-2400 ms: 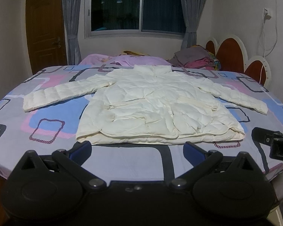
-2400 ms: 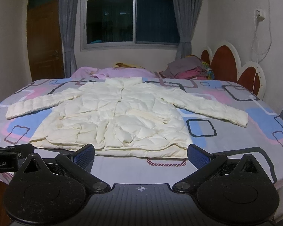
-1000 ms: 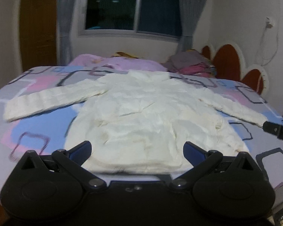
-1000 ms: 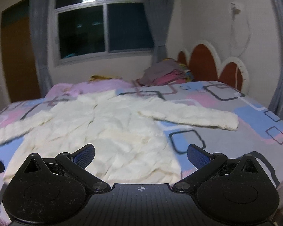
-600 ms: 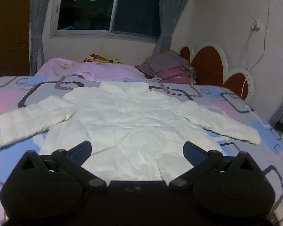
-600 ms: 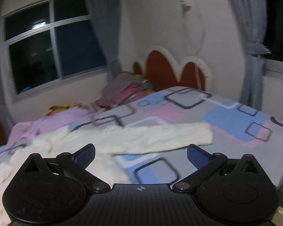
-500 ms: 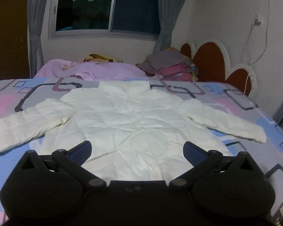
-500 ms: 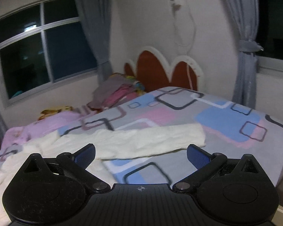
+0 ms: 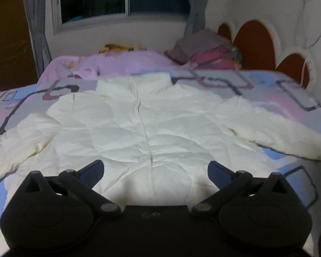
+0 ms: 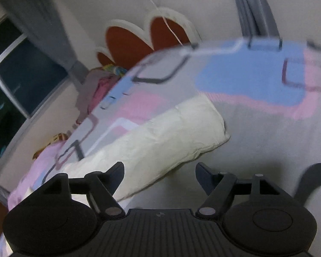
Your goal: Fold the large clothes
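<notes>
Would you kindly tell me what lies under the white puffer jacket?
The white puffer jacket lies flat on the patterned grey, pink and blue bedsheet. Whatever is beneath its body is covered.

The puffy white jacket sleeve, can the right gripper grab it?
Probably yes. The puffy white jacket sleeve lies flat on the patterned bedsheet, nothing covers it, and the open right gripper points at it.

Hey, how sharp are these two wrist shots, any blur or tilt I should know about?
Left wrist: level and fairly sharp on the white jacket, soft toward the right edge, fisheye bending. Right wrist: strongly tilted, motion-blurred bedspread; the sleeve stays readable.
</notes>
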`<state>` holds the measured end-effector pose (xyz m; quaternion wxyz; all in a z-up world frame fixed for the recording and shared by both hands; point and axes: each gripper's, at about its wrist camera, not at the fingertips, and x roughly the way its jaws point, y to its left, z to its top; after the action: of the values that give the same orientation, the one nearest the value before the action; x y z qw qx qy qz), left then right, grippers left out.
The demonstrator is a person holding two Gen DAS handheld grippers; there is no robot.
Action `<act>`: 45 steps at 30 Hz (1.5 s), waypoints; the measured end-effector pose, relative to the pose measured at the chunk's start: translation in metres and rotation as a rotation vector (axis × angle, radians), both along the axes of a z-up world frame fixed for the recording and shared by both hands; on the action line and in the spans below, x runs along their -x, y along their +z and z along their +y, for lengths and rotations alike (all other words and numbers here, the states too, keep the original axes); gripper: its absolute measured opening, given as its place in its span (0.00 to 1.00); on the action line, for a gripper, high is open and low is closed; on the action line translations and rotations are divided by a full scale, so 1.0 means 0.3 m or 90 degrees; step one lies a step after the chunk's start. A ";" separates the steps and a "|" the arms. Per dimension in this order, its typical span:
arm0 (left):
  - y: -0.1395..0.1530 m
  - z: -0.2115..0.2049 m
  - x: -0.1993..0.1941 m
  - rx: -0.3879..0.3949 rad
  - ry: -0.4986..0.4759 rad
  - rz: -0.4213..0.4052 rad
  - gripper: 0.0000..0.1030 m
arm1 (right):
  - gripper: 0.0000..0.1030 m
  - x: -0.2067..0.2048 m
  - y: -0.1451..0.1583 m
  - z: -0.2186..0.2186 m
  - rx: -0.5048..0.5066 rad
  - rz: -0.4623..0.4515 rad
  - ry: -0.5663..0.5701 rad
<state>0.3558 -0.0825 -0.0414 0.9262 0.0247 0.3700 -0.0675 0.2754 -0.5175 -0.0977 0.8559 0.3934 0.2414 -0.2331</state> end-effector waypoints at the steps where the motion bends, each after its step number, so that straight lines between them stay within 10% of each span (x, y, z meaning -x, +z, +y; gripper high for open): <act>1: -0.008 -0.015 -0.024 0.001 0.004 0.008 1.00 | 0.71 -0.014 -0.025 -0.028 -0.016 0.000 -0.004; 10: -0.031 -0.036 -0.120 0.004 0.060 0.021 1.00 | 0.70 -0.043 -0.127 -0.138 -0.123 -0.045 -0.028; 15: -0.011 0.025 -0.143 -0.002 0.090 0.018 0.99 | 0.22 -0.065 -0.127 -0.176 -0.109 -0.004 -0.059; 20: 0.007 0.150 -0.147 -0.013 0.127 0.010 0.97 | 0.07 -0.170 0.006 -0.086 0.067 0.027 0.017; 31: -0.007 0.466 -0.176 0.055 0.159 0.003 0.88 | 0.07 -0.380 0.329 0.652 0.248 -0.117 0.354; 45: -0.040 0.747 -0.134 0.100 0.153 0.025 0.92 | 0.16 -0.470 0.060 1.578 0.240 -0.024 0.749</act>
<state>0.3962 0.1416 -0.0535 0.9194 -0.0936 0.3818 0.0143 0.4163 -0.0442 -0.0798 0.9000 0.0404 0.3571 0.2466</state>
